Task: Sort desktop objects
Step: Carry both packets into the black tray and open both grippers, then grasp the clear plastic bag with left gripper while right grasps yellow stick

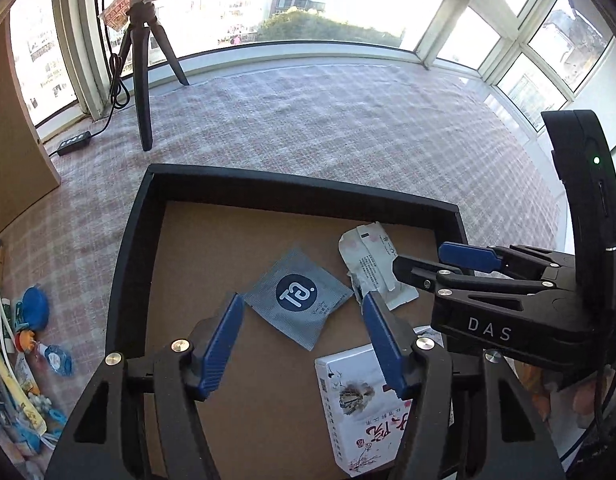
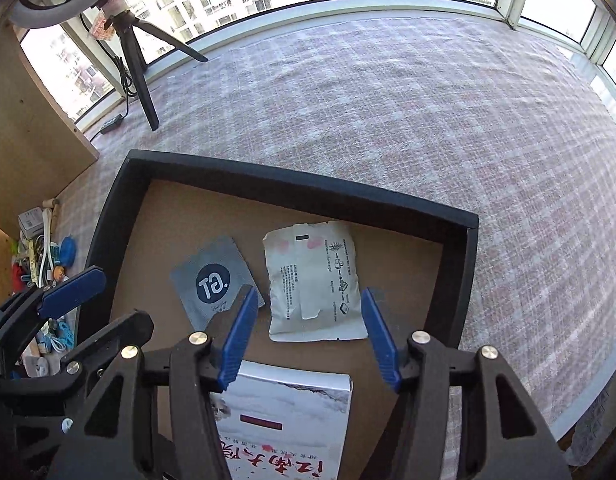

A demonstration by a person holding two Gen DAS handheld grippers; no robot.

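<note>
Both your grippers hang over the black tray [image 1: 137, 240], pointed steeply down, so whatever they let go lands inside its walls. Your left gripper [image 1: 304, 344] has its jaws spread, nothing between the blue pads; the grey sachet [image 1: 298, 298] lies flat on the tray's brown floor right below it, looks like a finished drop. Your right gripper [image 2: 310, 340] is also spread wide and empty, with the crumpled white packet [image 2: 314, 280] lying loose just under it, beside the grey sachet. The white box [image 2: 284, 420] with red lettering sits at the tray's near edge, partly under your fingers. Leftover clutter [image 1: 32, 344] is still piled on the checked cloth [image 1: 348, 128] left of the tray, likely your next pickups.
</note>
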